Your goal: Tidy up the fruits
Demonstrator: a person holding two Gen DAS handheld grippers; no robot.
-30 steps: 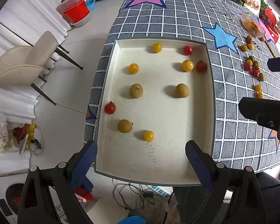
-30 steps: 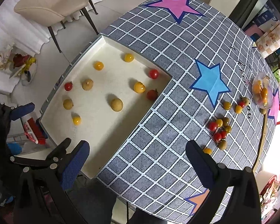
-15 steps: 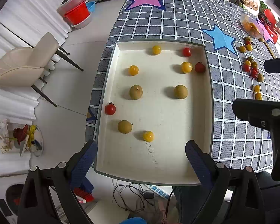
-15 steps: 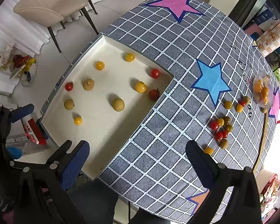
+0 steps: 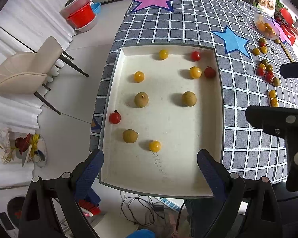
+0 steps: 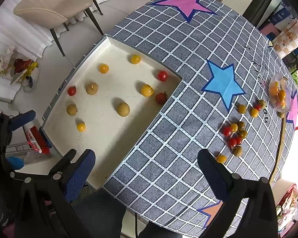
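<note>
A white tray (image 5: 188, 178) (image 6: 117, 138) lies on the grey checked tablecloth. It holds several fruits: yellow tomatoes (image 5: 154, 146), red tomatoes (image 5: 115, 118) and brown longans (image 5: 189, 98). A loose pile of small fruits (image 6: 235, 133) (image 5: 267, 71) lies on the cloth to the right of the tray. My left gripper (image 5: 150, 167) is open and empty, held high over the tray's near edge. My right gripper (image 6: 146, 164) is open and empty, high over the cloth between the tray and the pile.
A clear bag of orange fruits (image 6: 278, 95) lies at the far right of the table. A beige chair (image 5: 27, 71) stands on the floor to the left. Red and grey basins (image 5: 81, 17) sit on the floor beyond it. Cables (image 5: 141, 208) lie below the table's near edge.
Both grippers have drifted slightly; the tray and fruits appear a little nearer in both views. No fruit has moved and both grippers stay open.
</note>
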